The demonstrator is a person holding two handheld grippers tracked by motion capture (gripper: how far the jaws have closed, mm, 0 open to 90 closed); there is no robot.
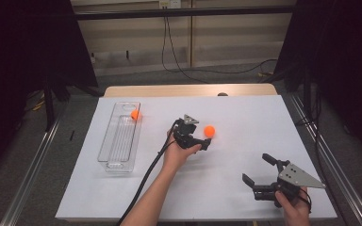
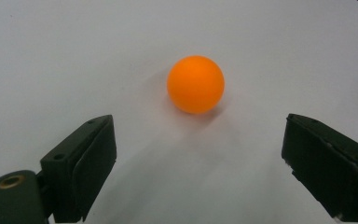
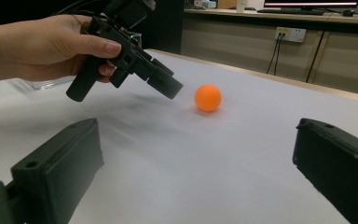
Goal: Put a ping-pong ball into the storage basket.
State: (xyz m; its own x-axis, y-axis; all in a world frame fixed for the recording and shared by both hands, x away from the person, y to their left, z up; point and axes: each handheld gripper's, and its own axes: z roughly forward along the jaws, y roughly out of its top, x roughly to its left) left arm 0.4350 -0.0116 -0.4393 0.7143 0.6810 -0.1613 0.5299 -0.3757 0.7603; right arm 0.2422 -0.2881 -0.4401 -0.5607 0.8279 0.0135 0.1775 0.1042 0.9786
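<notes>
- Orange ball [image 2: 196, 84] on the white table [image 1: 245, 117], just ahead of the left gripper [image 1: 199, 141], centred between its jaws, untouched.
- Left jaws spread wide, empty.
- Second orange ball [image 1: 135, 114] already in the clear tray [image 1: 118, 162], far end. Likely job: one ball binned, this one still to grab.
- Right gripper [image 1: 260, 170] well apart, jaws spread, empty.
- Nothing blocks the path to the tray.
</notes>
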